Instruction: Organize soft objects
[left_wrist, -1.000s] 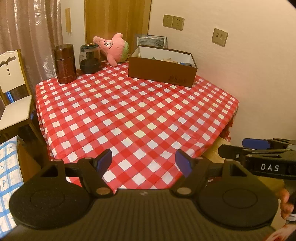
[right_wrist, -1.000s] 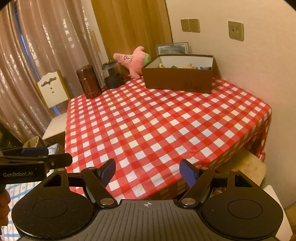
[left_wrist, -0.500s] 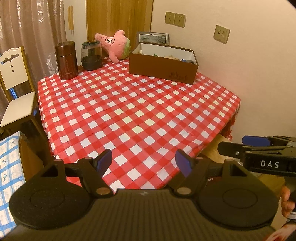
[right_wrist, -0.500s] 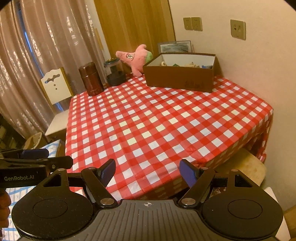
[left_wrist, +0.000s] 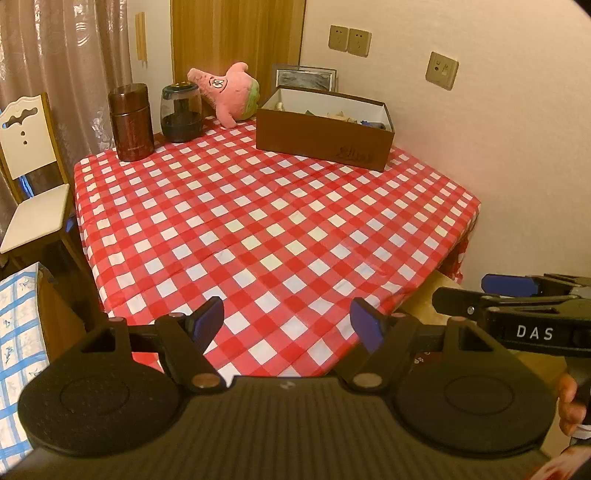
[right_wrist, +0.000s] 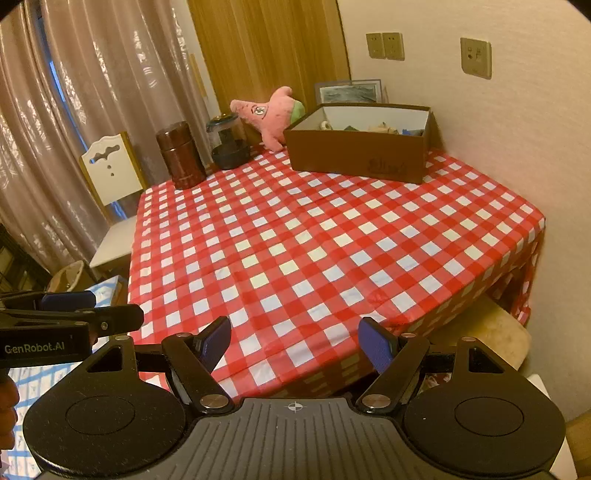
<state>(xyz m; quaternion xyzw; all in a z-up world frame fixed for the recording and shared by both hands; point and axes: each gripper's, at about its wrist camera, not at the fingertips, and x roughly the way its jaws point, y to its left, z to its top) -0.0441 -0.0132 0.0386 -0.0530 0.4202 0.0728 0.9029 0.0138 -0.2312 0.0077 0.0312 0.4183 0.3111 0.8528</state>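
Observation:
A pink star-shaped plush toy (left_wrist: 231, 92) (right_wrist: 271, 112) leans at the far edge of the table beside a brown cardboard box (left_wrist: 325, 138) (right_wrist: 356, 155) that holds several small soft items. My left gripper (left_wrist: 286, 321) hangs open over the near table edge with nothing between its blue pads. My right gripper (right_wrist: 299, 341) is also open and empty, over the near edge too. Each gripper shows at the side of the other's view: the right one (left_wrist: 517, 299), the left one (right_wrist: 70, 310). Both are far from the plush and the box.
The table wears a red-and-white checked cloth (left_wrist: 266, 221) (right_wrist: 314, 251). A dark brown canister (left_wrist: 130, 122) and a glass jar (left_wrist: 181, 112) stand at the far left corner. A white chair (left_wrist: 29, 177) sits left of the table, a stool (right_wrist: 484, 336) under its right side.
Both views have pulled back and tilted slightly, so the table sits a little farther and lower in frame. Both grippers stay open and empty.

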